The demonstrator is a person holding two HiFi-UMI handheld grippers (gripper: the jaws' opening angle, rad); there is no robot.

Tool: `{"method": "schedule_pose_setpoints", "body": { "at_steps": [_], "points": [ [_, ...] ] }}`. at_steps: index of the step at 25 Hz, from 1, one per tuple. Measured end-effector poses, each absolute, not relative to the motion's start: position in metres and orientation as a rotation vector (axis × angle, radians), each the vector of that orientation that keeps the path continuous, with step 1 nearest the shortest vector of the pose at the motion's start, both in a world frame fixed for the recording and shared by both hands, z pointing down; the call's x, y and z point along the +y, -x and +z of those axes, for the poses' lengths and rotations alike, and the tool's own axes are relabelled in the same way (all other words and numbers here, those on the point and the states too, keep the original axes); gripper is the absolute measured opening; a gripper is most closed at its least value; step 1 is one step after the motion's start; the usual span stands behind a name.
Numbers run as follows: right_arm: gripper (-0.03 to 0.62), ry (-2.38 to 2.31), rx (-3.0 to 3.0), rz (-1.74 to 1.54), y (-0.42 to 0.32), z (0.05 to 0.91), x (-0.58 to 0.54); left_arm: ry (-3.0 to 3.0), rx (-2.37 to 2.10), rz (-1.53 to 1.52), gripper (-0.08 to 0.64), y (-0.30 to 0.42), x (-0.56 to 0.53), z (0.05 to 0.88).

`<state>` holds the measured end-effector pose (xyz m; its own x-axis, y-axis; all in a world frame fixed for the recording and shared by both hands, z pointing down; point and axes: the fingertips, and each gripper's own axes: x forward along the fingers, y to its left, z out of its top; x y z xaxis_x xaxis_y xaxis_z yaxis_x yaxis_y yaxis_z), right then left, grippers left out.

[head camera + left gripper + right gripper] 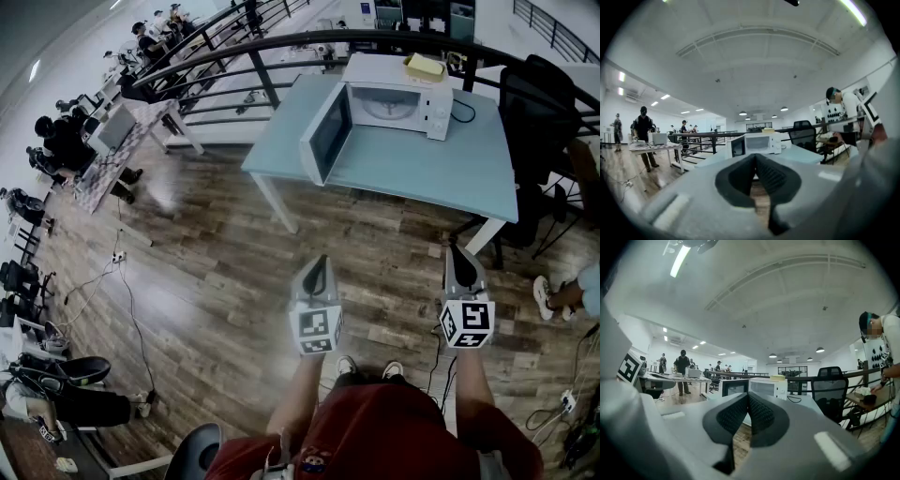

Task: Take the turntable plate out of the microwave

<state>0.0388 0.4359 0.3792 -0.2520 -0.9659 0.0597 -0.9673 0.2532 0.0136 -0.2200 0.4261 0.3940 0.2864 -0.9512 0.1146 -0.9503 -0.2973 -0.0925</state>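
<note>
Turntable plate (386, 105) sits inside the microwave (438, 111): a pale round disc lying flat on the cavity floor, visible b/c the door (326, 134) hangs wide open to the left. Microwave stands toward the back of the desk (422, 173). Step in hand looks like the approach. Left gripper (319, 272) and right gripper (457, 261) are both clenched w/ nothing between the jaws, held over the wood floor (234, 244), well apart from the desk. Next move prob calls for stepping closer, opening one gripper, then reaching in to pinch the plate's rim.
</note>
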Motion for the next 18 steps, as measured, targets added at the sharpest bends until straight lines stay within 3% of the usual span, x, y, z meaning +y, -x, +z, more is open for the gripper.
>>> {"method": "schedule_pose_setpoints", "body": {
  "at_steps": [18],
  "points": [
    [0.002, -1.937, -2.49, 0.085, -0.134, 0.385, 0.455, 2.561, 1.773, -0.271, -0.002, 0.107, 0.439, 0.397]
  ]
}}
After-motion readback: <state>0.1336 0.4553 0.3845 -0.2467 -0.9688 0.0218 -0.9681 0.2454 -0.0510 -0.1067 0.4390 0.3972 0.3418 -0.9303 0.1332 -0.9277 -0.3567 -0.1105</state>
